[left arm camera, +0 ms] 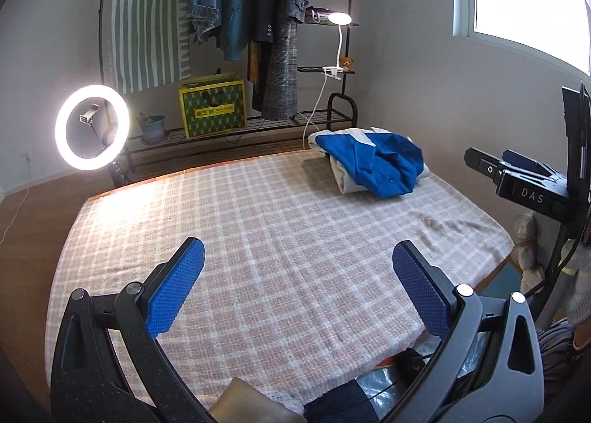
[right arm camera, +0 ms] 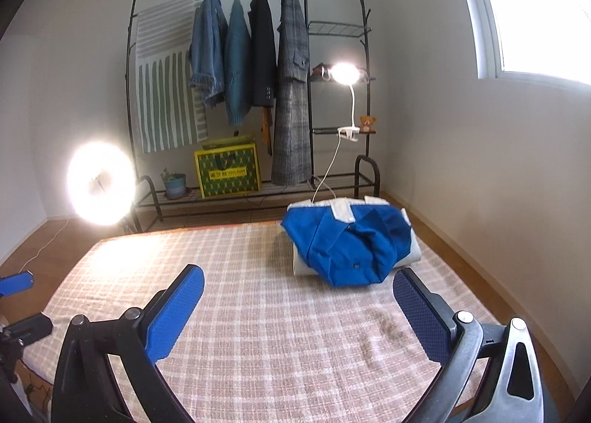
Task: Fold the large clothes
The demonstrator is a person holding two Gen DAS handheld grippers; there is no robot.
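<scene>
A blue and white garment lies folded in a bundle at the far right corner of the checked pink table cover. It also shows in the right wrist view. My left gripper is open and empty, held above the near part of the cover, well short of the garment. My right gripper is open and empty above the cover, its right finger close to the garment's near edge. The right gripper also shows at the right edge of the left wrist view.
A clothes rack with hanging jackets, a yellow box and a potted plant stands behind the table. A ring light shines at the far left. A clip lamp is on the rack. A window is at right.
</scene>
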